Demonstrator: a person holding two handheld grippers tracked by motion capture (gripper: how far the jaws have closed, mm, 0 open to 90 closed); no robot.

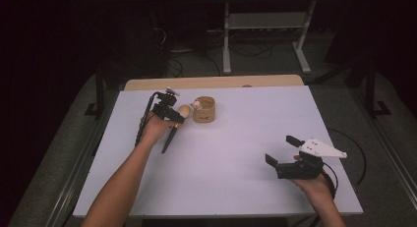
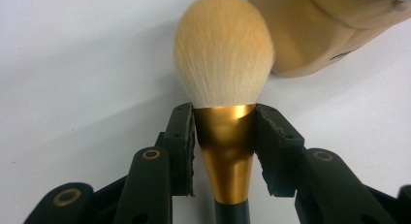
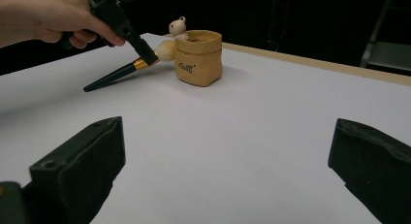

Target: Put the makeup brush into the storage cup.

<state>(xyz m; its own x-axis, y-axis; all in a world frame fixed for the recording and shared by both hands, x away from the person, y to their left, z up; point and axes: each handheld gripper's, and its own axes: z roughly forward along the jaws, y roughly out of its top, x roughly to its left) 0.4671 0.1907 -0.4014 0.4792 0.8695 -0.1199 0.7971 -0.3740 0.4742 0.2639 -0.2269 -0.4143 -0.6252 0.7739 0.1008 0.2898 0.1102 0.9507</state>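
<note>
A makeup brush (image 2: 224,59) with cream bristles, a gold ferrule and a dark handle (image 1: 169,139) is held by my left gripper (image 2: 225,132), whose jaws are shut on the ferrule. The brush head (image 1: 184,110) is raised just left of a tan pouch-shaped holder (image 1: 204,109), while the handle slopes down toward the table. A small bear figure (image 3: 178,26) sits on the holder's rim. My right gripper (image 1: 282,150) stands open near the table's front right with nothing between its jaws. From the right gripper view the left gripper (image 3: 145,54) shows far off at the upper left.
The white table (image 1: 236,138) has a wooden strip (image 1: 211,82) along its far edge. Behind it stands a metal frame (image 1: 265,25) with cables on the floor. Dark surroundings lie beyond the table's sides.
</note>
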